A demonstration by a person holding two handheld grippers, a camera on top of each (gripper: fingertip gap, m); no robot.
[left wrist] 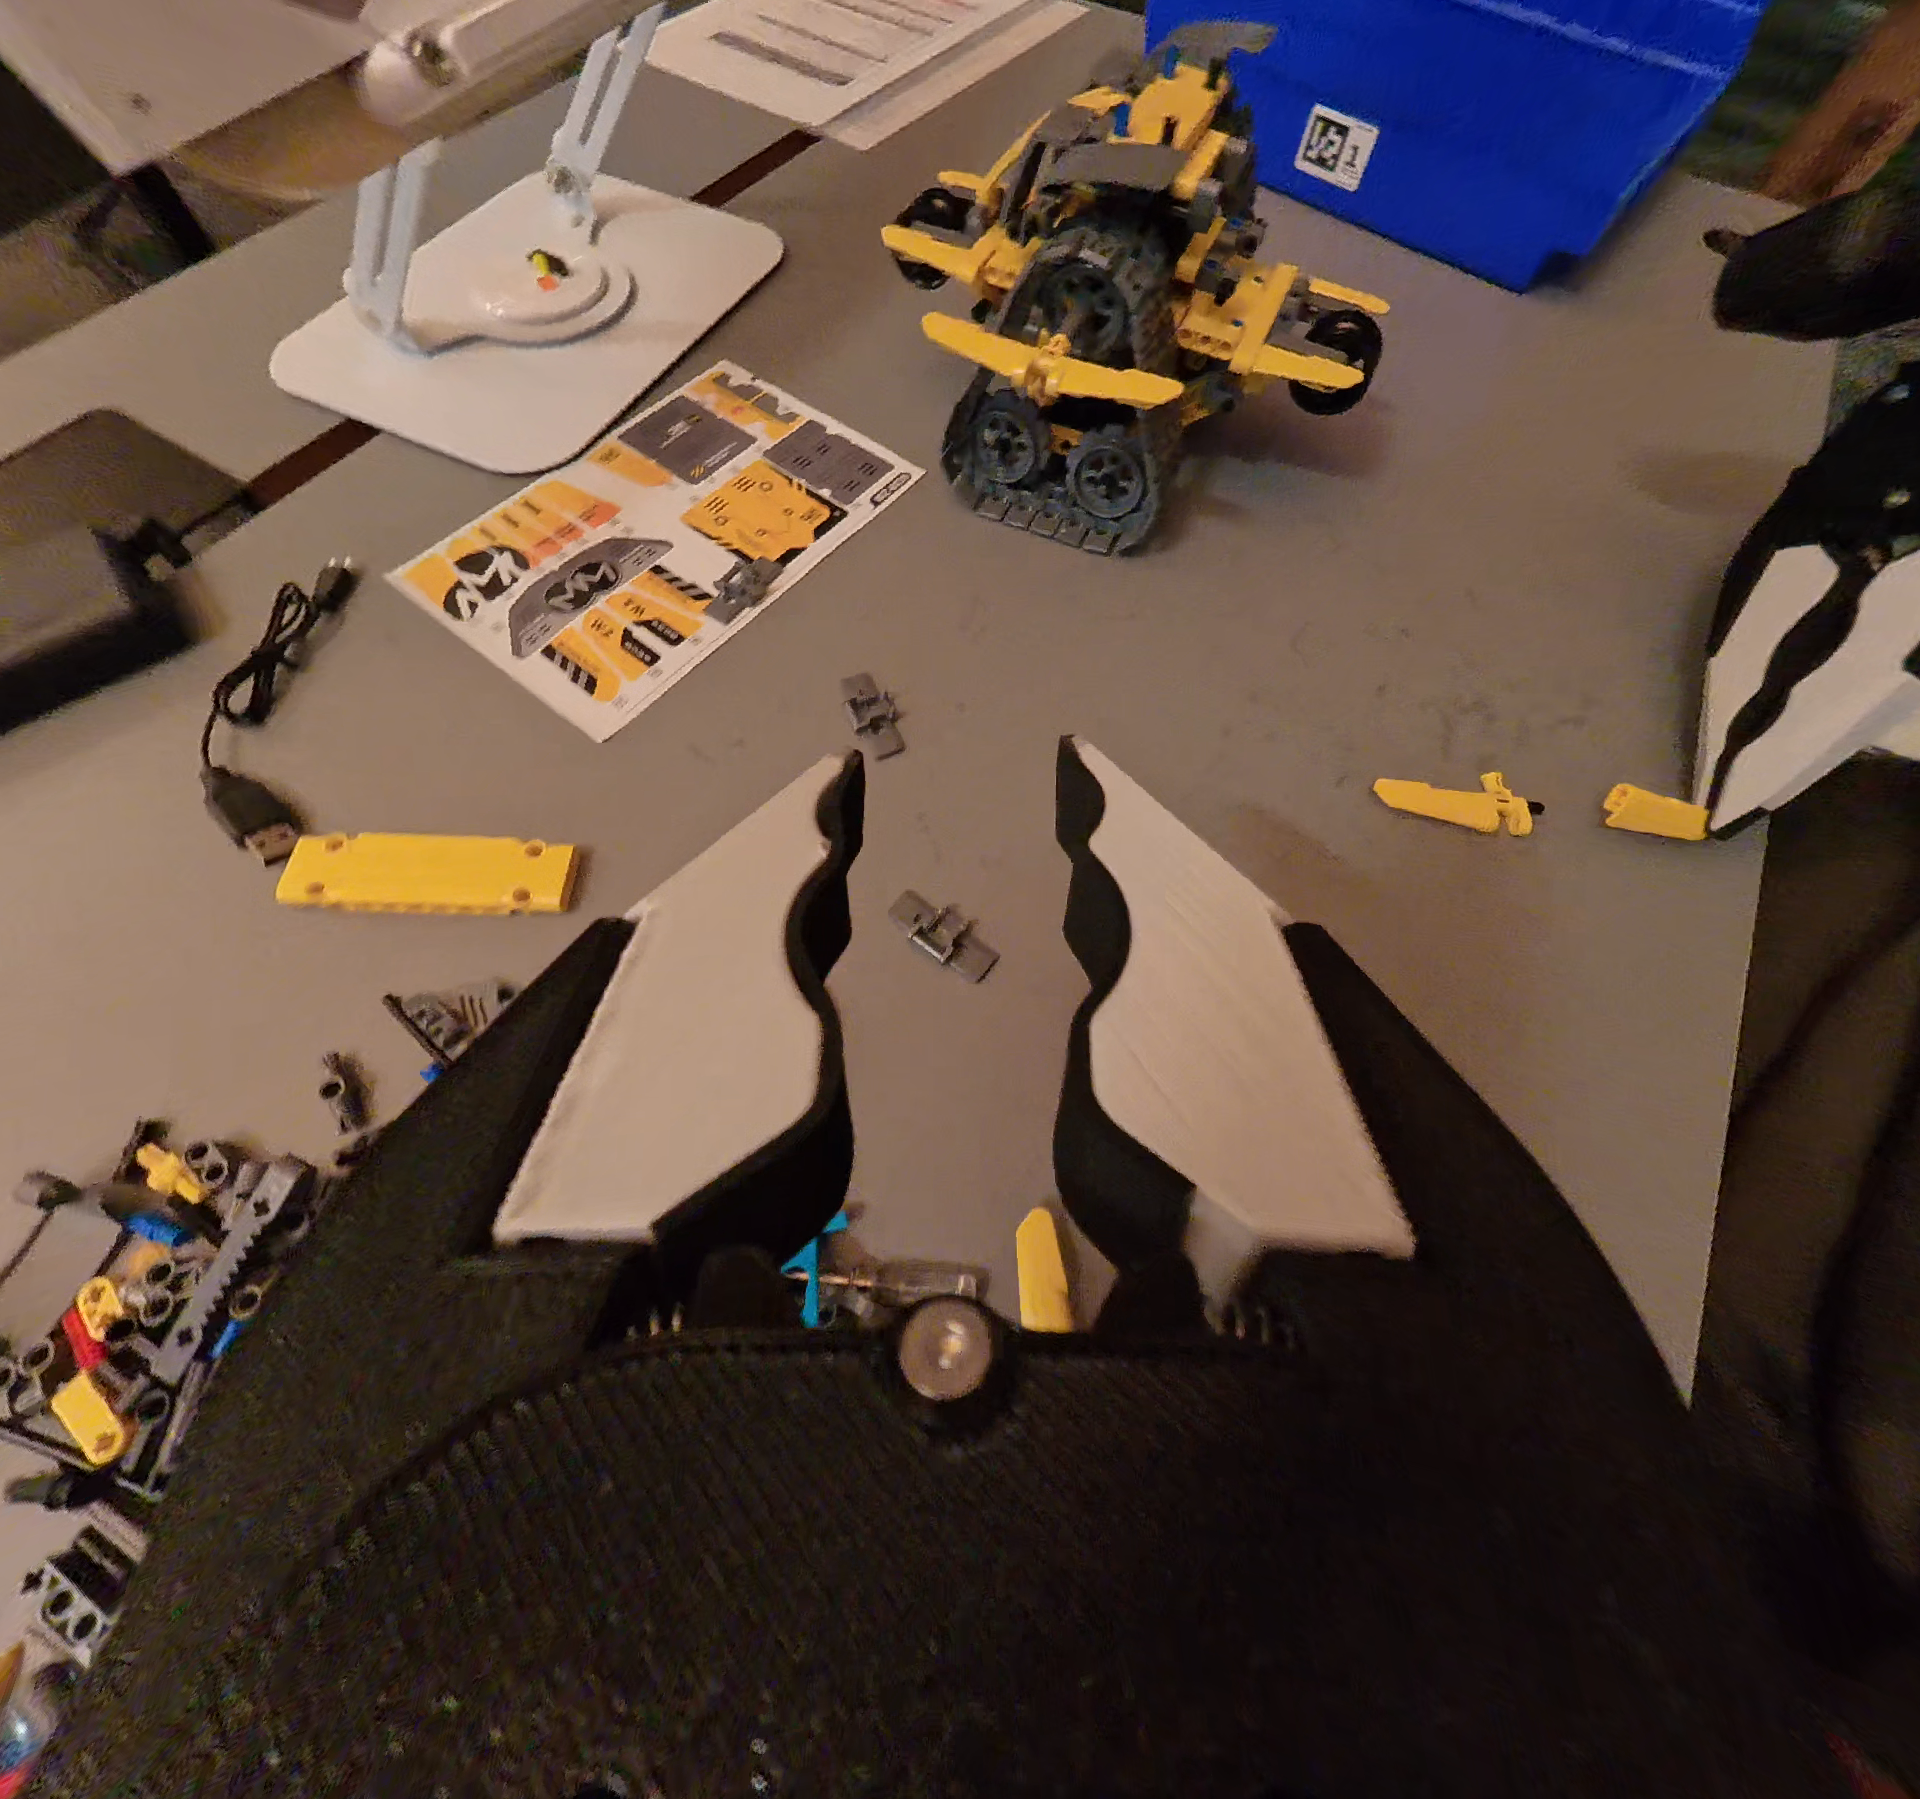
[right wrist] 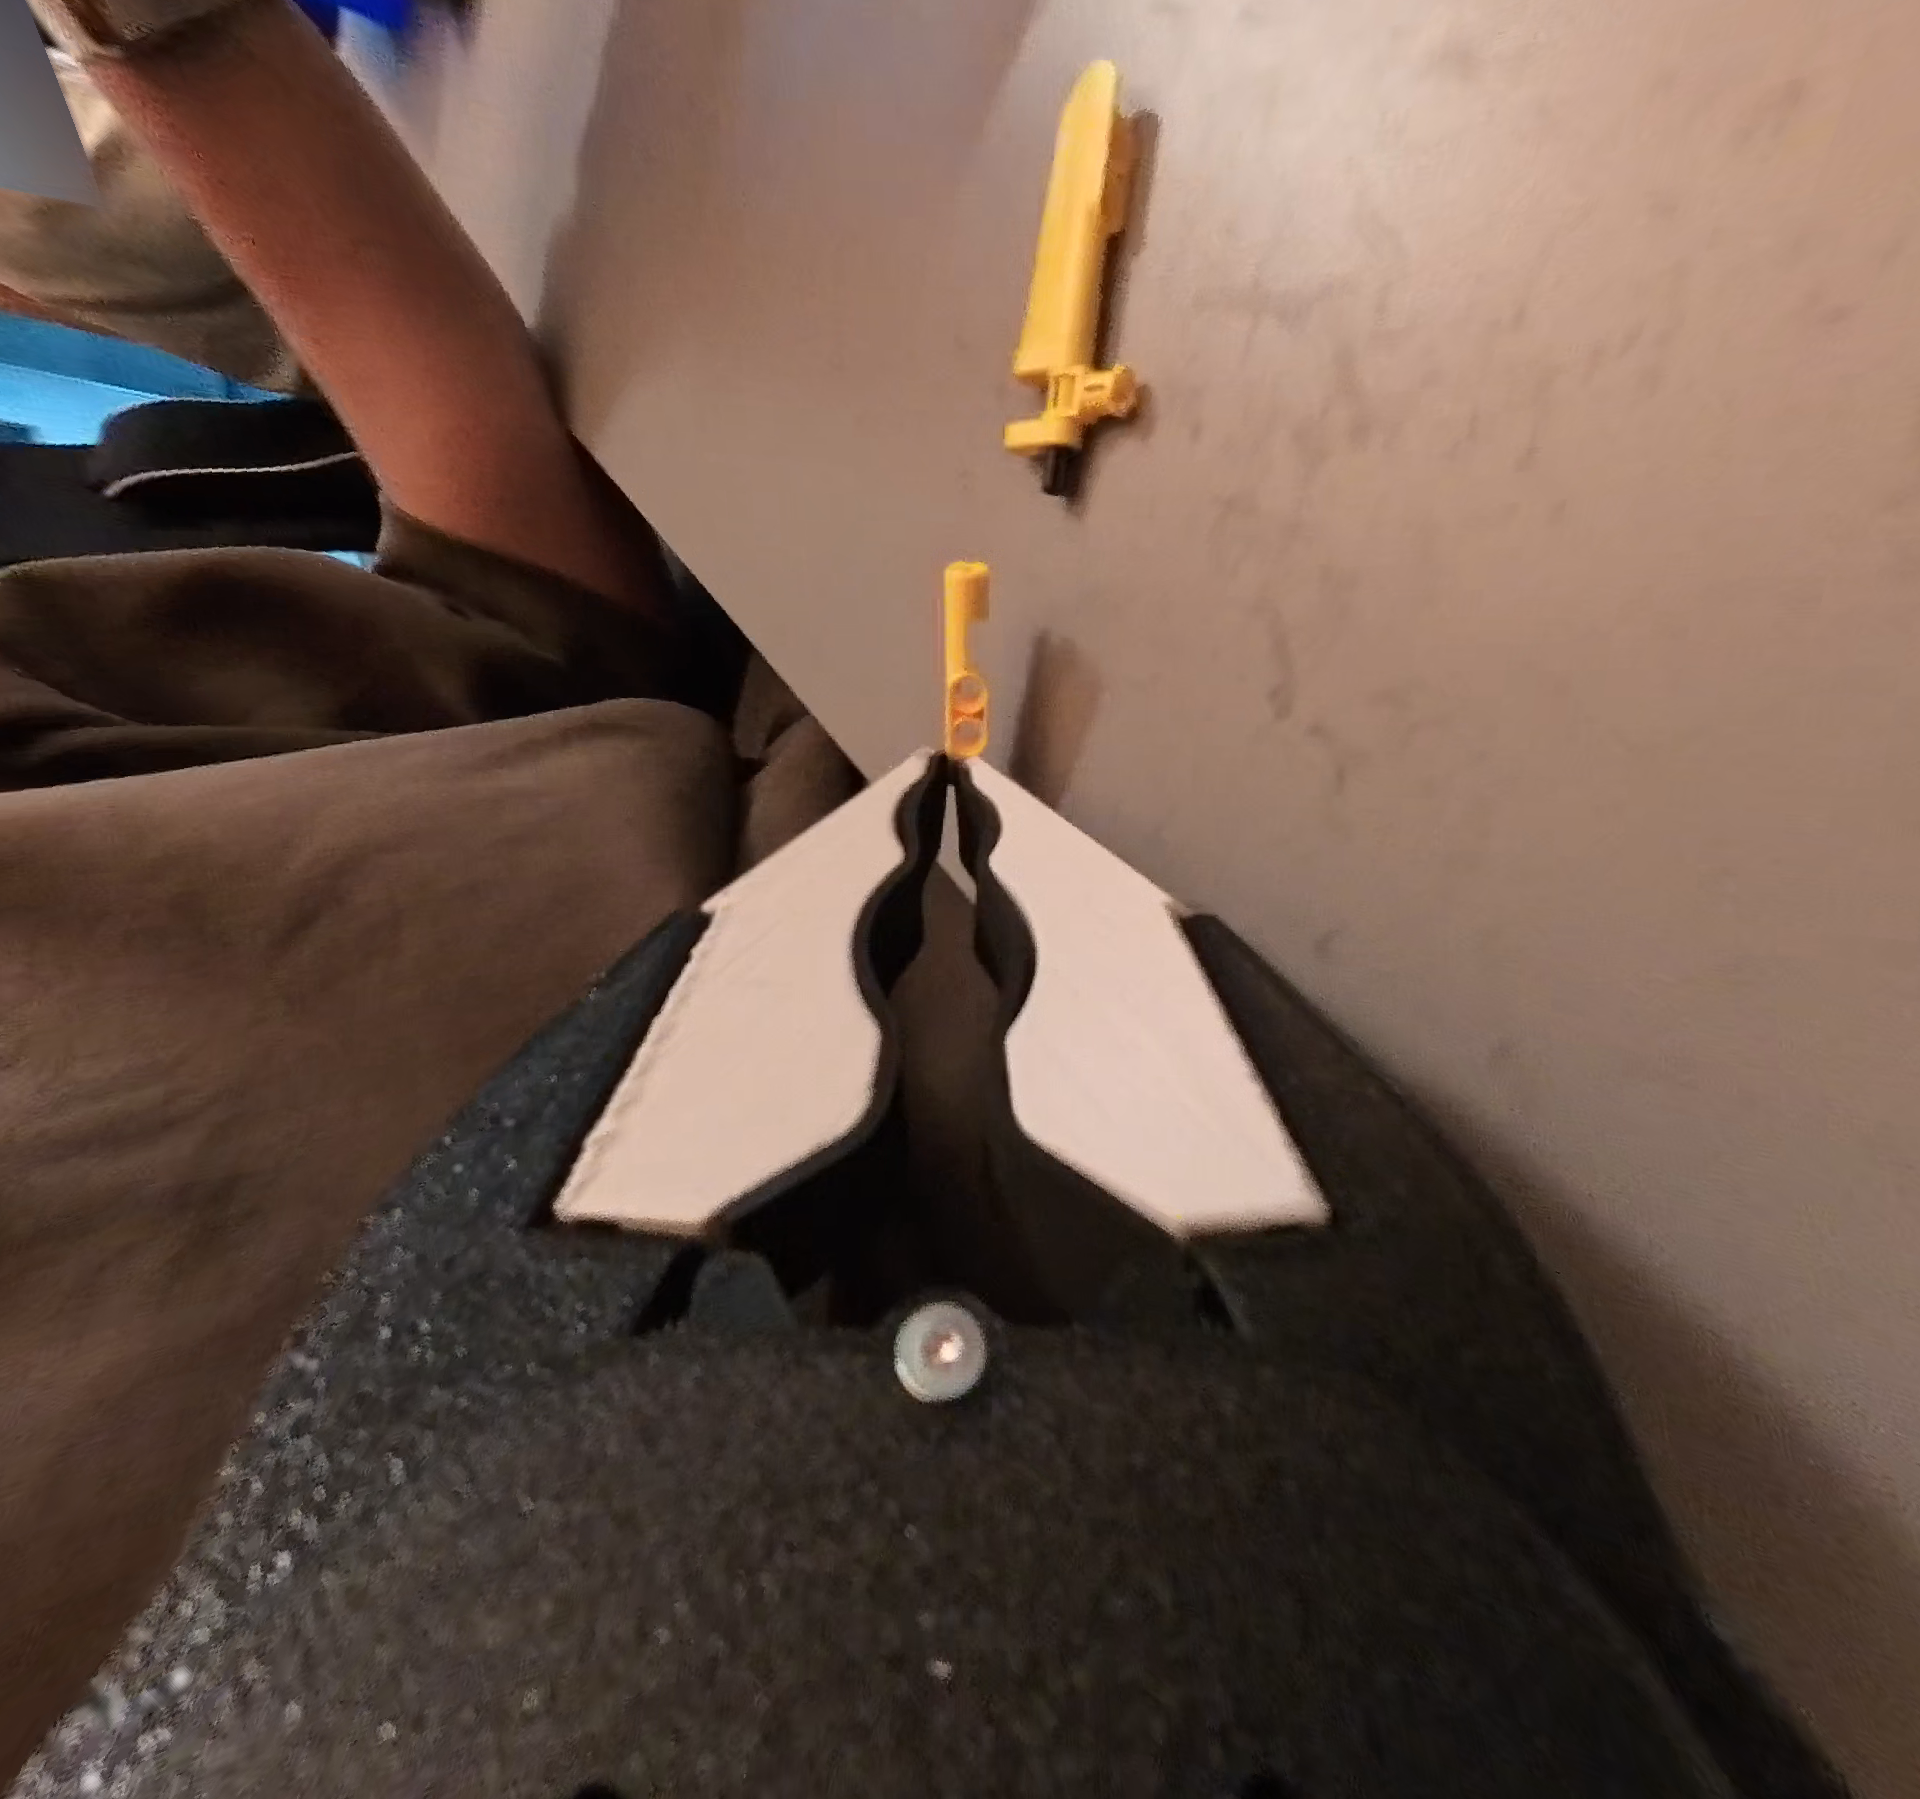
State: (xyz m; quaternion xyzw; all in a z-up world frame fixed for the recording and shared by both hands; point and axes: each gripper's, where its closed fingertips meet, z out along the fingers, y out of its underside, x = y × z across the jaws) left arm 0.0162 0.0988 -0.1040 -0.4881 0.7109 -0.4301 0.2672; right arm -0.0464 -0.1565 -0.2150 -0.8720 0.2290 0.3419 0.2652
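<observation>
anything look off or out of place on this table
Mostly loose parts scattered around the yellow toy vehicle: two small grey clips lie between the open left gripper fingers, and a yellow blade piece lies alone. The right gripper pinches a small yellow piece by its end. Nothing looks broken or spilled.

a: what's the bench (left wrist: 1351, 627) like?
b: flat grey, faintly scuffed — a dark seam (left wrist: 312, 461) splits it at the far left.
a: light?
b: dim and warm — darkness beyond the edges.
</observation>
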